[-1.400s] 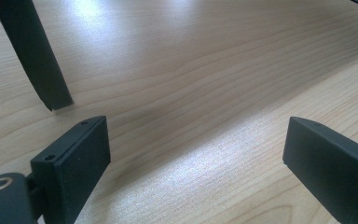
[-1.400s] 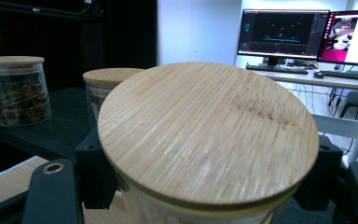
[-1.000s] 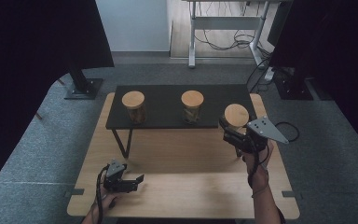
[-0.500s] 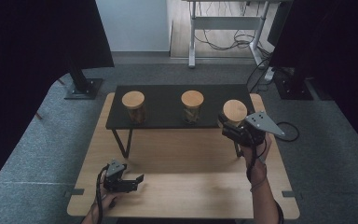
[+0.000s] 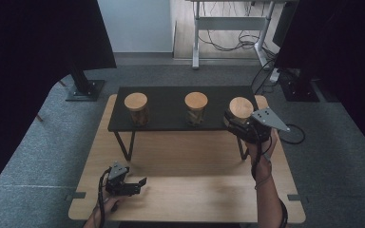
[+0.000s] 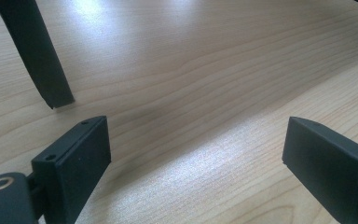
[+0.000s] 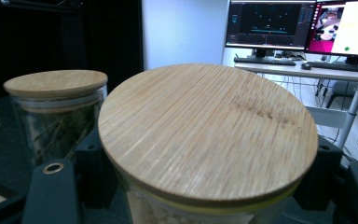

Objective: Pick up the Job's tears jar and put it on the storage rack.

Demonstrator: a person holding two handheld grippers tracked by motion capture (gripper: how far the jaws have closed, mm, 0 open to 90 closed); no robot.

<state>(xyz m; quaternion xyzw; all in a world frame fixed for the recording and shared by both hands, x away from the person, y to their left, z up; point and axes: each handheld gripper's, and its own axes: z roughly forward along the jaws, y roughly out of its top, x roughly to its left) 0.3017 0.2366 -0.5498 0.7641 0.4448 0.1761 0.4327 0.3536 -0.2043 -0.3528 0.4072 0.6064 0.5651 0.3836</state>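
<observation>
My right gripper (image 5: pixel 241 124) is clamped on a glass jar with a round wooden lid (image 5: pixel 241 109). In the right gripper view the two black jaws hug the glass just under that lid (image 7: pixel 207 128). The jar is at the right end of the low black shelf (image 5: pixel 171 121) that stands on the bench (image 5: pixel 195 199). I cannot tell if its bottom touches the shelf or hangs just above it.

My left gripper (image 5: pixel 134 185) rests low on the bench near the front edge, with its jaws apart and nothing between them. In the left gripper view I see bare wood and one black shelf leg (image 6: pixel 35 51).

What could go wrong? The glass is smooth, so the jar could slip down if my grip is loose. The lid may only sit on top, so a tilt could let it slide off. The jar is close to the right end of the shelf, so a nudge that way could tip it over the edge.

The middle jar (image 5: pixel 196 108) stands near on the left, and a far-left jar (image 5: pixel 137 108) is well apart. There is open room between them and plenty on the bench in front.
</observation>
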